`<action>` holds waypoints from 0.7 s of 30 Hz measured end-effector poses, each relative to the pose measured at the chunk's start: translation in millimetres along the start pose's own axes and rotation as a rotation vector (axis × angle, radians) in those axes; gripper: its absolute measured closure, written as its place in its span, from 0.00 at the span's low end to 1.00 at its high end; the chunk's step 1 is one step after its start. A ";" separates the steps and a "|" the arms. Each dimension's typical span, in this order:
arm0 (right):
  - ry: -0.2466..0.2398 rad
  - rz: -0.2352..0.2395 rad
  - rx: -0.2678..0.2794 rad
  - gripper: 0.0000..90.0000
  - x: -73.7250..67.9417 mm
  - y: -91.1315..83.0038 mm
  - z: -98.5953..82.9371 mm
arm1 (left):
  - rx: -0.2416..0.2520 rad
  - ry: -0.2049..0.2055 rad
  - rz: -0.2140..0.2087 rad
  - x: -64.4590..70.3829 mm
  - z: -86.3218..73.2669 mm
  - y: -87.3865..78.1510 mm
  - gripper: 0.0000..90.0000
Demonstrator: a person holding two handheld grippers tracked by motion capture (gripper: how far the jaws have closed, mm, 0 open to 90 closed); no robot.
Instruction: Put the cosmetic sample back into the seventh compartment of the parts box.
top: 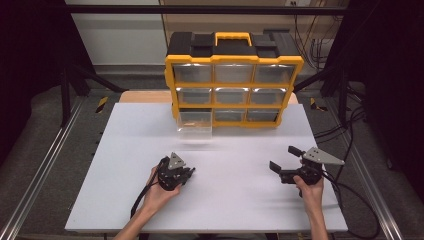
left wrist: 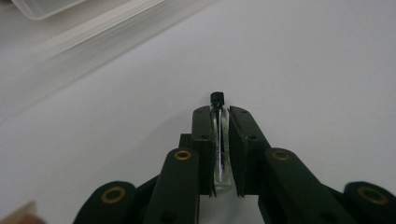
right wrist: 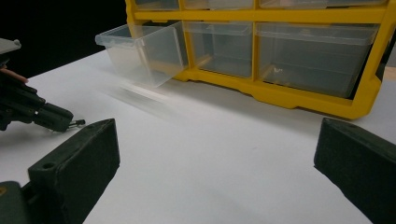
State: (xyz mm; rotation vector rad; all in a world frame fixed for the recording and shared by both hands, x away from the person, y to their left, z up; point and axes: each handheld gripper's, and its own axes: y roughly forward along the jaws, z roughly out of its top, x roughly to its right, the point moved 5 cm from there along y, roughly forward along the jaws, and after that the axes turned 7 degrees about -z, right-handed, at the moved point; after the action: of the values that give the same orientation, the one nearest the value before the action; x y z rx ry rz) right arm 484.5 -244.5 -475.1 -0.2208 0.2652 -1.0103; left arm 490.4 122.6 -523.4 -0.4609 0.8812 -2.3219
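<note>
My left gripper (left wrist: 220, 116) is shut on a small clear piece with a black tip (left wrist: 216, 98), which pokes out past the jaw ends just above the white table. In the high view the left gripper (top: 191, 172) is at the table's front centre-left, pointing right. My right gripper (top: 284, 158) is at the front right, open and with nothing between its jaws, which are wide apart in its own view (right wrist: 215, 163). That view also shows the left gripper (right wrist: 42, 114) at the far left. Behind them stands a yellow and black drawer organizer (top: 233, 80) whose clear bottom-left drawer (top: 194, 124) is pulled out.
The white tabletop (top: 235, 200) lies between the grippers and the organizer. The pulled-out drawer (right wrist: 142, 51) juts over the table in front of the organizer's yellow frame (right wrist: 299, 100). Dark frame posts and cables flank the table's sides.
</note>
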 end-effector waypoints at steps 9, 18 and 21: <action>-0.001 -0.001 -0.001 0.01 0.1 -0.1 0.0 | 0.009 0.006 -0.003 -0.7 1.8 -4.0 0.89; -0.001 -0.001 0.000 0.01 0.2 0.0 0.1 | 0.021 0.007 -0.012 -1.5 4.3 -8.8 0.89; -0.001 -0.001 0.000 0.01 0.2 -0.1 0.0 | 0.023 0.006 -0.012 -1.7 5.0 -10.1 0.89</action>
State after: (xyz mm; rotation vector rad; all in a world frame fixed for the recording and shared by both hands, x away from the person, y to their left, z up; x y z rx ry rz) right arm 484.5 -244.7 -475.0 -0.2213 0.2646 -1.0110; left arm 490.0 127.3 -513.0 -0.4511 0.8565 -2.3432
